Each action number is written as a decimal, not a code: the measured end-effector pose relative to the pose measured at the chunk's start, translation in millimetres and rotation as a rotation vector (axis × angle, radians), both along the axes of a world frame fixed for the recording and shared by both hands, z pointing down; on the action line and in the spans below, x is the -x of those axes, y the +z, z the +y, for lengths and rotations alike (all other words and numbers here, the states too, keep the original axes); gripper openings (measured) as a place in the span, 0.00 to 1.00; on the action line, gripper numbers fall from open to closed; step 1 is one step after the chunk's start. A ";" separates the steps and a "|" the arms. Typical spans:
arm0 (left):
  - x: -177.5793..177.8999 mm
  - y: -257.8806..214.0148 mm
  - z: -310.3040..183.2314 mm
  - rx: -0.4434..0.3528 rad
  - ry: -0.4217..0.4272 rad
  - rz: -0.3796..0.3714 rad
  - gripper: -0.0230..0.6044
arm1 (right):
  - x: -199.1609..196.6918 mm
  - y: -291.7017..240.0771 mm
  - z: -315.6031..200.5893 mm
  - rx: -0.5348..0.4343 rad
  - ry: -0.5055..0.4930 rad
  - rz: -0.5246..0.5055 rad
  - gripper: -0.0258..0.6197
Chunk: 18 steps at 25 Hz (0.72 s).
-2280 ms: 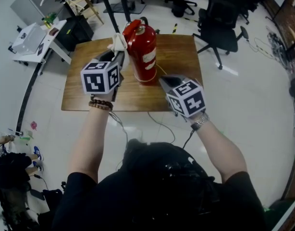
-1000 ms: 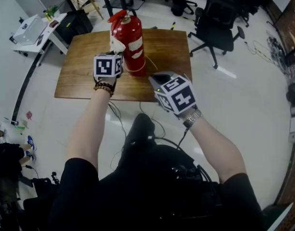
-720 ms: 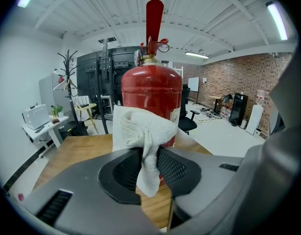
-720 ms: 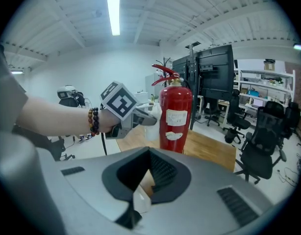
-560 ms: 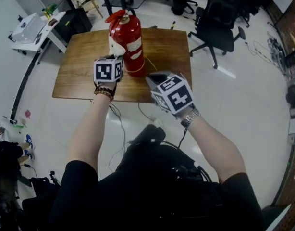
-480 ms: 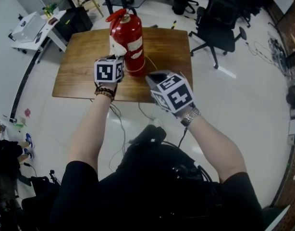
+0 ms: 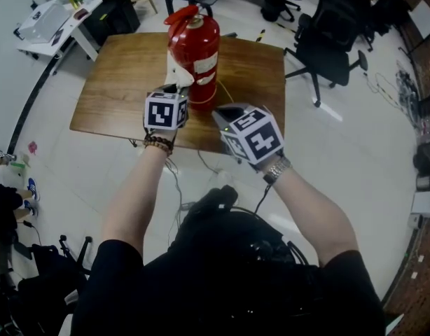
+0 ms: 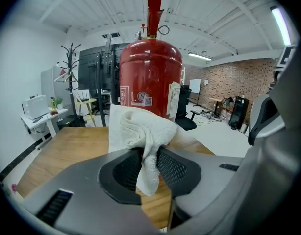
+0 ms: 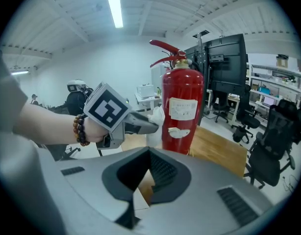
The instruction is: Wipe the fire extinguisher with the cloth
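A red fire extinguisher stands upright on the wooden table; it also fills the middle of the left gripper view and stands right of centre in the right gripper view. My left gripper is shut on a white cloth, which bunches out over the jaws and lies against the left side of the red cylinder. My right gripper hovers shut and empty near the table's front edge, right of the extinguisher's base.
A black office chair stands right of the table. At the far left are a white desk and a black box. A thin yellow cable lies by the extinguisher's base. Cables trail on the floor under the front edge.
The left gripper has slid the cloth down the extinguisher's left side, from near the top to mid-body. The right gripper has sunk slightly.
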<state>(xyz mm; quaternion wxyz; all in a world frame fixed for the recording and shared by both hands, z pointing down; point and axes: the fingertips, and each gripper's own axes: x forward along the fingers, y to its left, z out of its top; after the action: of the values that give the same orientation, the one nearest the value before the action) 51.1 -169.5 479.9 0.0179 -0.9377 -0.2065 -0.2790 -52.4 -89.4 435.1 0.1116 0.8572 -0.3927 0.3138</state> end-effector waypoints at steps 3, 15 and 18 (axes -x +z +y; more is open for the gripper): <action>0.8 10.4 1.2 0.007 -0.013 -0.006 0.18 | -7.5 7.6 -0.2 0.008 -0.020 -0.011 0.08; 1.9 66.6 -0.2 -0.007 -0.068 -0.101 0.18 | -42.7 31.5 -7.6 0.010 -0.116 -0.068 0.08; 3.9 81.5 0.8 0.004 -0.084 -0.134 0.18 | -49.3 38.3 -9.9 0.018 -0.144 -0.082 0.08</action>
<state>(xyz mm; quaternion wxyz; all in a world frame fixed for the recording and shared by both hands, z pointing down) 47.2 -168.7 561.4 -0.0093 -0.9248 -0.1681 -0.3411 -3.1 -99.3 473.3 0.1254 0.8122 -0.4546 0.3435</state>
